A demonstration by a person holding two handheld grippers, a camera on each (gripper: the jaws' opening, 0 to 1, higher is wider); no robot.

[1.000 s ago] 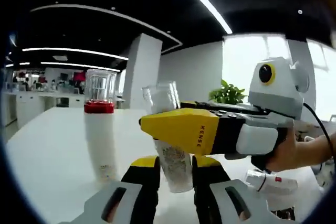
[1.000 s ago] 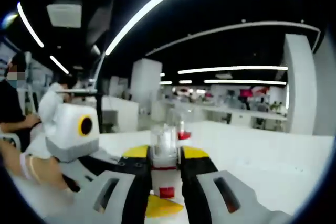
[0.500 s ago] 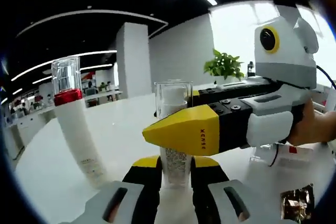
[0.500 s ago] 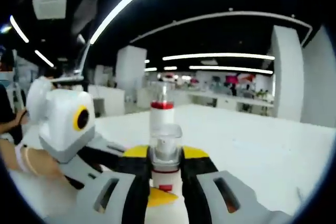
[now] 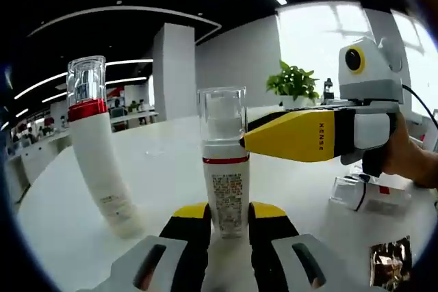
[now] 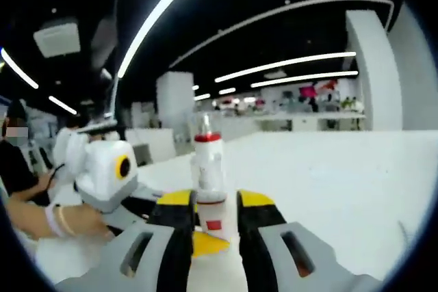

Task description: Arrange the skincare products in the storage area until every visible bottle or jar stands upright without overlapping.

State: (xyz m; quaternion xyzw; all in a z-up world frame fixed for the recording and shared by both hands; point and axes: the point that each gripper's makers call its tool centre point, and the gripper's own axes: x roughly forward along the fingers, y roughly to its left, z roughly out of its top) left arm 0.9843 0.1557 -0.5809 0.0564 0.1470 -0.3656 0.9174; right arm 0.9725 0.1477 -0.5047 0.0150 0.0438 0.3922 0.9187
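Observation:
A small white bottle [image 5: 226, 182] with a clear cap and a red band stands upright on the white table [image 5: 164, 169]. My left gripper [image 5: 228, 220] is shut on its base. My right gripper [image 5: 301, 136] reaches in from the right, its yellow tip just at the bottle's neck. In the right gripper view the same bottle [image 6: 213, 220] stands just beyond my right gripper [image 6: 215, 200], whose jaws are open about a bottle's width. A tall white bottle [image 5: 96, 155] with a red collar stands upright to the left, also seen behind the small one as the tall bottle [image 6: 207, 155].
Another bottle [image 5: 369, 193] lies on its side at the right of the table, near a hand. A brown packet [image 5: 387, 264] lies at the lower right. A person sits at the left [image 6: 20, 169]. Open table stretches right [image 6: 342, 189].
My right gripper has drawn back to the right off the small bottle, uncovering it. The bottle went from tilted to upright and stays in my left gripper's jaws.

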